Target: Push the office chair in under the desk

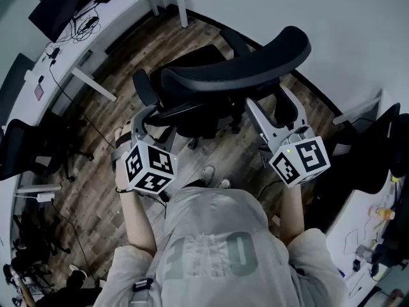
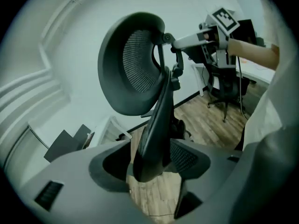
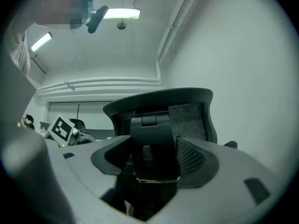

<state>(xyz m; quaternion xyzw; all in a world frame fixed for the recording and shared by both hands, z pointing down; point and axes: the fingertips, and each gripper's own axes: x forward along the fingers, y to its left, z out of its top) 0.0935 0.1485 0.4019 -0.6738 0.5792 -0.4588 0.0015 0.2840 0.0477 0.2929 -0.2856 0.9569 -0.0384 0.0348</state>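
Observation:
A black office chair (image 1: 211,75) stands on the wooden floor in front of me, its curved headrest (image 1: 255,56) nearest. My left gripper (image 1: 148,117) reaches toward the chair's back at the left, beside an armrest (image 1: 144,85). In the left gripper view the back's dark spine (image 2: 156,120) rises between the wide jaws of the left gripper (image 2: 154,169), with a gap beside it. My right gripper (image 1: 268,104) points level at the back just under the headrest. In its own view the right gripper (image 3: 152,164) has the back bracket (image 3: 152,139) between its spread jaws. The white desk (image 1: 96,27) lies at the far left.
A dark monitor (image 1: 70,2) and cables sit on the desk. Another black chair (image 1: 32,146) stands at the left and a third (image 1: 377,146) at the right. A second desk (image 1: 364,222) with small items is at the lower right. A white wall runs behind the chair.

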